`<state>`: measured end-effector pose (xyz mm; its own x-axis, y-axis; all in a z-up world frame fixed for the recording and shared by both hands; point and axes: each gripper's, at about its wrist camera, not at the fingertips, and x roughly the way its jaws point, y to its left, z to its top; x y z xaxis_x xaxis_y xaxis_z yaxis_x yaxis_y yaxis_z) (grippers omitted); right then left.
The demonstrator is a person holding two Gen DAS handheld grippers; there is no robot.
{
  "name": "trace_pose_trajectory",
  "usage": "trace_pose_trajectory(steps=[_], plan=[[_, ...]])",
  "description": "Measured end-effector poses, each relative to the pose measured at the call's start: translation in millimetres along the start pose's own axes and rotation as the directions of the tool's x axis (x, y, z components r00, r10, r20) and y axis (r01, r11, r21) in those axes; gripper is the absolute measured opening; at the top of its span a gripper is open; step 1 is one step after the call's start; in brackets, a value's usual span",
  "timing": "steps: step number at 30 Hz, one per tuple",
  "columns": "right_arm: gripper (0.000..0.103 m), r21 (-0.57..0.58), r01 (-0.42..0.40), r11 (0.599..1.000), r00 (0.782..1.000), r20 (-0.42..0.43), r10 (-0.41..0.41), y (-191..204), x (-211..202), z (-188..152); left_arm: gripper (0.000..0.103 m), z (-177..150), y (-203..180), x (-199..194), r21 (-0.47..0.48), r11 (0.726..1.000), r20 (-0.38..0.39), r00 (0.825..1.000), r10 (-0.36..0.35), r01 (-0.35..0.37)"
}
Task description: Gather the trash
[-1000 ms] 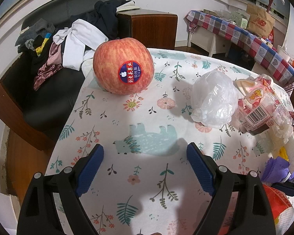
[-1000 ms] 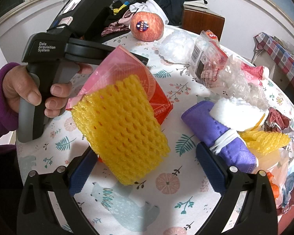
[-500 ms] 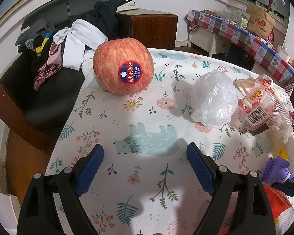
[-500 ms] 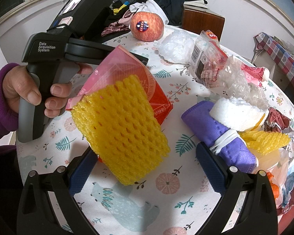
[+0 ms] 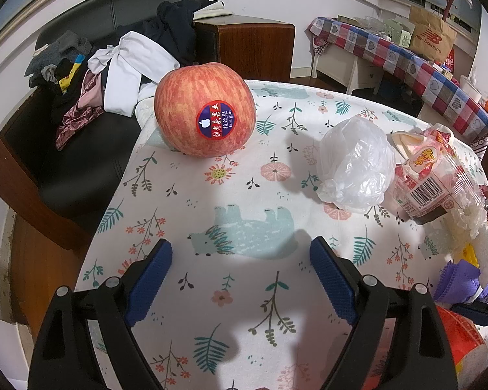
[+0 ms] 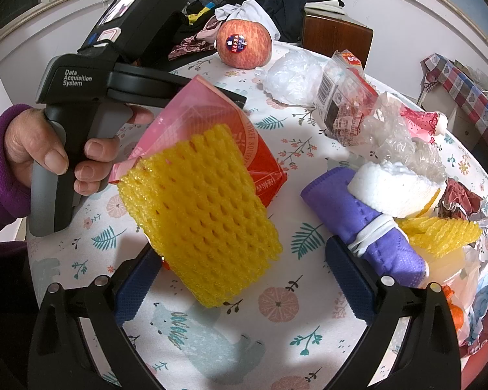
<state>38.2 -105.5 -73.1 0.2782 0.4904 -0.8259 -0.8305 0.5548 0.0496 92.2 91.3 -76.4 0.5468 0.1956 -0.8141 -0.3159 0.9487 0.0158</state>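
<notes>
My left gripper (image 5: pixel 239 243) hangs open over the patterned tablecloth (image 5: pixel 244 195) with nothing between its blue pads. Ahead of it stands a red apple (image 5: pixel 205 110); to the right lie a crumpled white plastic bag (image 5: pixel 358 169) and a barcode snack wrapper (image 5: pixel 429 178). My right gripper (image 6: pixel 244 247) is also open. A yellow foam net (image 6: pixel 205 214) lies on a red-pink packet (image 6: pixel 211 117) just ahead, overlapping its left pad without being gripped. A purple rolled cloth (image 6: pixel 367 224) with a white foam piece (image 6: pixel 393 185) lies by the right pad.
A hand (image 6: pixel 48 152) in a purple sleeve holds the other gripper's handle at the left. More wrappers and clear plastic (image 6: pixel 403 136) pile up at the table's right side. A black sofa with clothes (image 5: pixel 114 65) and a wooden cabinet (image 5: pixel 257 45) stand beyond the table edge.
</notes>
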Motion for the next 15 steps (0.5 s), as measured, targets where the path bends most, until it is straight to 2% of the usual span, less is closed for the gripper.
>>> trace_pose_trajectory(steps=[2,5,11,15], plan=[[0.1,-0.001,-0.001,1.0,1.0,0.0,0.001,-0.8,-0.1,0.1,0.085,-0.1,1.0,-0.1,0.0,1.0,0.0,1.0,-0.001,0.001],[0.1,-0.004,-0.001,1.0,1.0,-0.001,0.001,-2.0,-0.7,0.3,0.093,-0.9,-2.8,1.2,0.011,1.0,-0.008,1.0,-0.016,0.016],[0.099,-0.006,-0.036,0.999,0.999,-0.004,0.036,-3.2,-9.5,-2.4,0.094,-1.1,-5.6,1.8,0.014,1.0,-0.011,1.0,-0.018,0.018],[0.099,-0.012,-0.087,0.996,0.996,0.032,0.087,3.2,-27.3,-4.7,0.094,-1.0,-5.4,1.8,0.015,1.0,-0.011,1.0,-0.017,0.017]])
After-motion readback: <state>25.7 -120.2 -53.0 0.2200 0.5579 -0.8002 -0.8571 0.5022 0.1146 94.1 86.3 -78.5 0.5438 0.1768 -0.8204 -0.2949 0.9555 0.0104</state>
